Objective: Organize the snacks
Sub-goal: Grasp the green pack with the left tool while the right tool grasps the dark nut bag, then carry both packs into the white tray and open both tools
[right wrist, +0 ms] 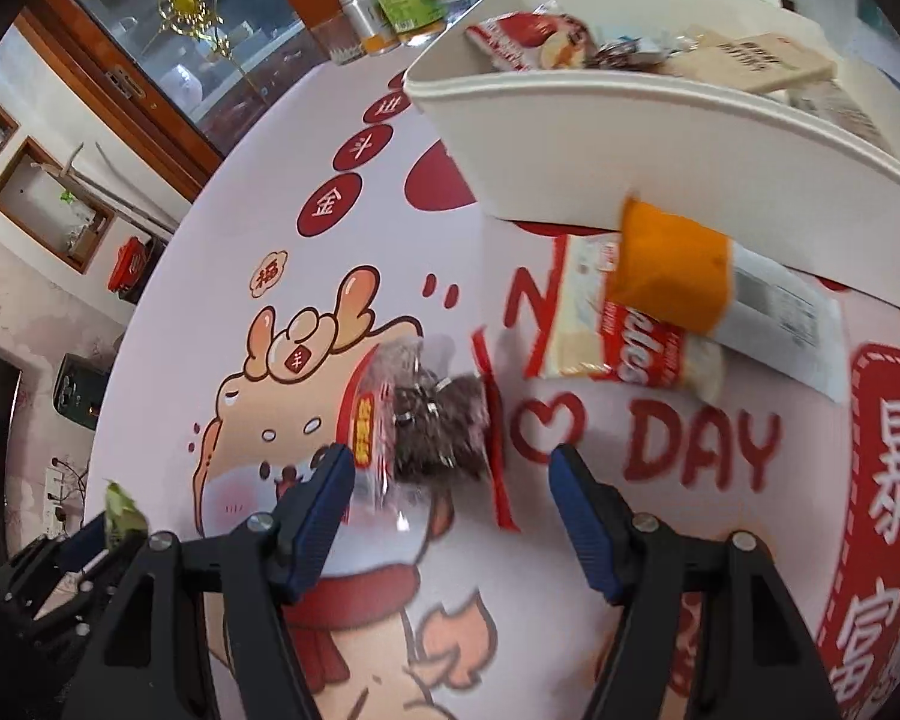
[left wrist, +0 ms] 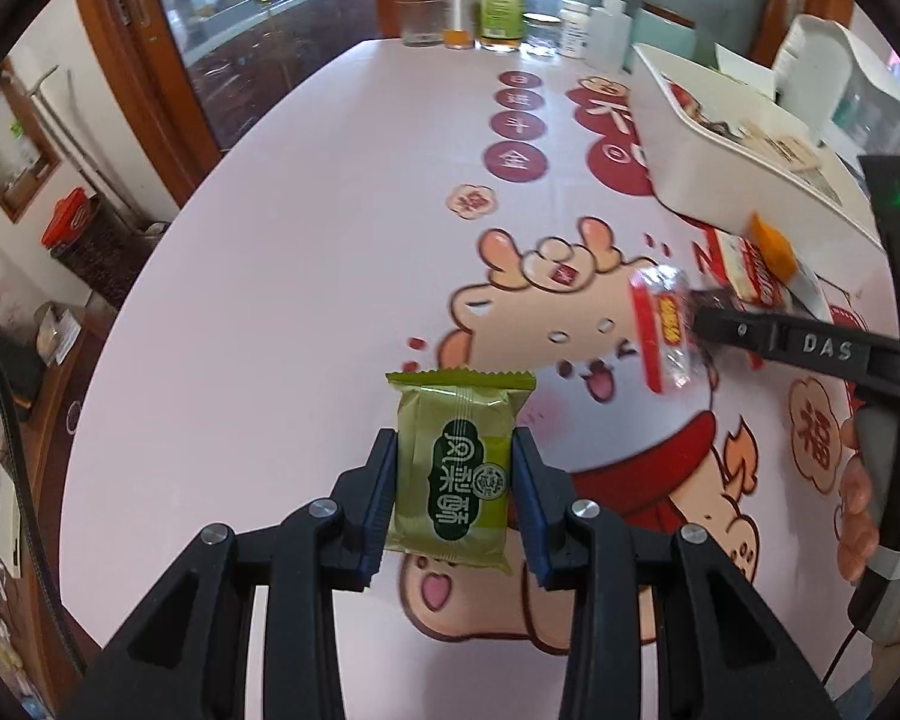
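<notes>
My left gripper point(left wrist: 455, 468) is shut on a green pastry packet point(left wrist: 456, 468) and holds it above the table. My right gripper point(right wrist: 450, 480) is open, its fingers on either side of a clear packet of dark snacks with a red label point(right wrist: 426, 420) that lies on the table; this packet also shows in the left wrist view point(left wrist: 660, 324). A white tray point(right wrist: 546, 138) holding several snacks stands at the far right. Beside it lie a red-and-white packet point(right wrist: 618, 324) and an orange-and-white packet point(right wrist: 672, 264).
The table point(left wrist: 282, 252) has a pink cloth with a cartoon print. Bottles, jars and a glass point(left wrist: 420, 21) stand along its far edge. A glass-fronted wooden cabinet point(left wrist: 168, 42) is beyond the table at the left.
</notes>
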{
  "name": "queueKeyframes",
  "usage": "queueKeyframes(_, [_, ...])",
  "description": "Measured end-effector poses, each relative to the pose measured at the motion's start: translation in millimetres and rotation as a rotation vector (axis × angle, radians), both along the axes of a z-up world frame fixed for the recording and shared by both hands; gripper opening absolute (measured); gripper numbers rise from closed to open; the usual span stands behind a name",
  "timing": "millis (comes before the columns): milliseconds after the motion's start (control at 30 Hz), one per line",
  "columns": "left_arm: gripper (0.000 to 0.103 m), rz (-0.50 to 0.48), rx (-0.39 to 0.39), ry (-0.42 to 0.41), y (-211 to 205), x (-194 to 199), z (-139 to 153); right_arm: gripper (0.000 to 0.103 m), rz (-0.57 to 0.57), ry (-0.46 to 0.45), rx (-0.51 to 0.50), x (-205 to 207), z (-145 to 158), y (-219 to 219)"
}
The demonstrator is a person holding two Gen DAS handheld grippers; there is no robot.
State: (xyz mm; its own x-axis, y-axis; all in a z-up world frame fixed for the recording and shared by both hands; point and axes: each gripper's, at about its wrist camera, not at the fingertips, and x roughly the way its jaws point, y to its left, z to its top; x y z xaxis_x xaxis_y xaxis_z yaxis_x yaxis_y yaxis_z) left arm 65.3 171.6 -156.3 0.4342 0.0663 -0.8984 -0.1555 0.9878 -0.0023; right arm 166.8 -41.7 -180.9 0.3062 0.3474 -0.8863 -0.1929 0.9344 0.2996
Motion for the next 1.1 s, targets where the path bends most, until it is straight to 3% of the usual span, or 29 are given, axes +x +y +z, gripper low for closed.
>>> queueKeyframes(167, [0.035,0.020,-0.009,0.001,7,6,0,0.066,0.044,-0.016,-0.056,5,-6,15])
queueKeyframes(200, [0.035,0.022,-0.009,0.002,7,5,1,0.063,0.051,-0.028,-0.074,4,-6,17])
queueKeyframes(267, [0.035,0.022,-0.010,0.002,6,8,2,0.044,0.081,-0.053,-0.129,1,-5,22])
queueKeyframes(533, [0.035,-0.036,-0.028,-0.027,-24,28,32,0.043,0.054,-0.066,-0.107,-19,10,-1])
queueKeyframes(800, [0.035,-0.156,-0.062,-0.123,-84,69,100,0.043,-0.058,-0.248,-0.073,-33,95,-61])
queueKeyframes(1100, [0.035,-0.233,-0.058,-0.297,-155,143,197,0.043,-0.216,-0.478,-0.091,5,212,-114])
